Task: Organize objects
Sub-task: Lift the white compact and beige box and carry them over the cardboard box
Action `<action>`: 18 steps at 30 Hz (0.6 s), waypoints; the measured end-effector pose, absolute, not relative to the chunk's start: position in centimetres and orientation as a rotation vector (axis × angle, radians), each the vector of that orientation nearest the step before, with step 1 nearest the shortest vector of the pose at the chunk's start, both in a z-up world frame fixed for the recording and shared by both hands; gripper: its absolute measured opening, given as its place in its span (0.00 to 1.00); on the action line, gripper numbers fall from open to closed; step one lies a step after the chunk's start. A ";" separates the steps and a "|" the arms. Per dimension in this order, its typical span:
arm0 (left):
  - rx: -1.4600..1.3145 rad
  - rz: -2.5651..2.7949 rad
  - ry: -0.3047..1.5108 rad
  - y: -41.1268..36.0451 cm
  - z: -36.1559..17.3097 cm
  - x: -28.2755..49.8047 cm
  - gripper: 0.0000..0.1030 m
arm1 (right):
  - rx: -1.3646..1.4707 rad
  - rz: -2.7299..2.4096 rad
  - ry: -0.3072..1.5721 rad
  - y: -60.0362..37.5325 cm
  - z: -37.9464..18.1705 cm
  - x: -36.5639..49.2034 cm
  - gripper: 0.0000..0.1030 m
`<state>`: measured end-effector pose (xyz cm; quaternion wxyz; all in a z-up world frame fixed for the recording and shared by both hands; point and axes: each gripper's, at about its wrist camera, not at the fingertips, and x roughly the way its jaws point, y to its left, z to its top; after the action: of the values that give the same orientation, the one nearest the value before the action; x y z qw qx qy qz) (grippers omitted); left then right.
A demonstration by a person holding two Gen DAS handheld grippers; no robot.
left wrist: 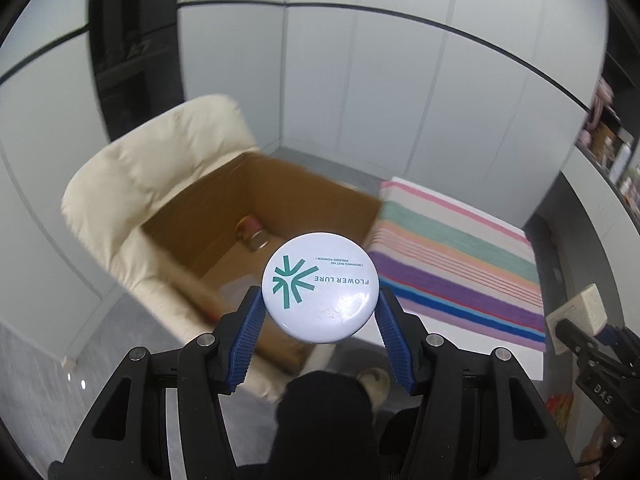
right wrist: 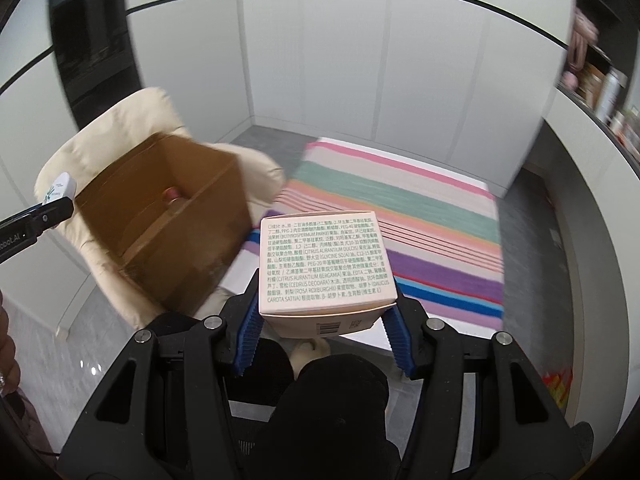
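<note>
Left gripper (left wrist: pixel 320 312): clamped on round white compact (left wrist: pixel 320 286), frame centre.
Right gripper (right wrist: pixel 326 312): clamped on pale printed carton (right wrist: pixel 324 268).
Cardboard box (left wrist: pixel 280 196): open, upper left, on cream chair (left wrist: pixel 132 184).

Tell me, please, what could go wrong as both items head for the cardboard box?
The round compact is pinched only at its rim by the left tool, so it may pop out. A jar already lies in the cardboard box; a dropped item could strike it. The box rests on a soft chair and could tip.
</note>
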<state>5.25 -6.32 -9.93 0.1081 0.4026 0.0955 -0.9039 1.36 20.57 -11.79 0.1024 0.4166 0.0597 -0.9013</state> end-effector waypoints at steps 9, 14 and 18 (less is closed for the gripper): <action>1.124 -2.522 0.369 -12.6 -10.7 7.4 0.56 | 1.179 -2.505 0.292 11.9 -13.0 -0.2 0.55; 1.137 -2.501 0.387 -13.5 -11.6 6.1 0.56 | 1.178 -2.455 0.326 9.4 -13.6 -1.4 0.55; 1.160 -2.498 0.396 -13.8 -12.6 4.0 0.56 | 1.171 -2.427 0.367 7.1 -14.2 -3.2 0.55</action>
<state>4.02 -13.77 -12.65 0.1786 0.4102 0.1401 -0.8833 -3.18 7.06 -14.18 0.2096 0.4211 0.1321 -0.8725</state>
